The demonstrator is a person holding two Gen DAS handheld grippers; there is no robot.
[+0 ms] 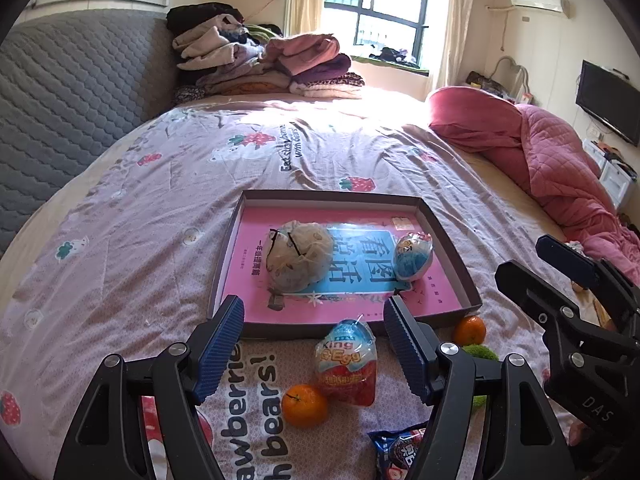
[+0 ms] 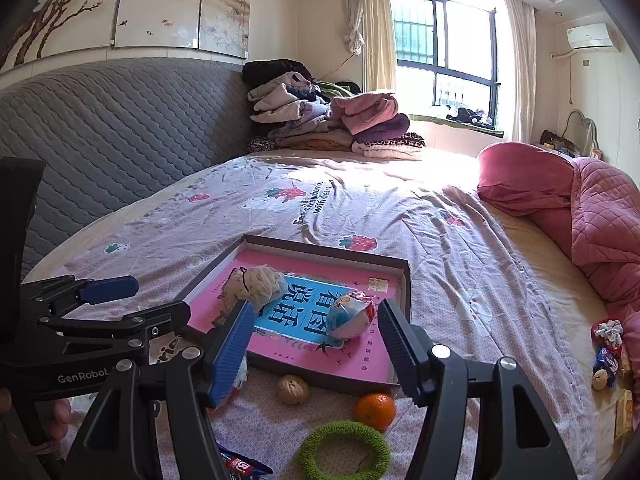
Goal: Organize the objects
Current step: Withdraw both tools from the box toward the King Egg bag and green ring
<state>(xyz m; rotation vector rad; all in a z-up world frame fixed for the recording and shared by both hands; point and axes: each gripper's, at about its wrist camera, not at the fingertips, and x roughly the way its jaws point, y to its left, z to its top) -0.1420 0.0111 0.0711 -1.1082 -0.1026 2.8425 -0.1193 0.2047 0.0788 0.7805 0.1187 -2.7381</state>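
Left gripper point(image 1: 314, 350): jaws spread wide, nothing between the pads, hanging above the bedspread point(image 1: 120, 248). Directly under the gap lies a red toy-egg packet point(image 1: 347, 364), with an orange point(image 1: 305, 405) touching it at 7 o'clock. A blue snack packet point(image 1: 396, 452) lies at 5 o'clock from the orange, partly hidden by the right finger.

Right gripper point(image 2: 316, 344): jaws likewise released, empty. Below it rest a walnut point(image 2: 293, 389), a second orange point(image 2: 375, 411) and a green fuzzy ring point(image 2: 344, 450), the orange touching the ring at the ring's 1 o'clock.

Beyond both grippers, at 12 o'clock, sits a shallow box tray point(image 1: 448, 240) with a pink printed floor. Inside it: a mesh pouch point(image 1: 301, 256) at left, a blue toy-egg packet point(image 1: 412, 256) at right, well apart.

A rolled pink quilt point(image 1: 552, 168) lies at 2 o'clock.
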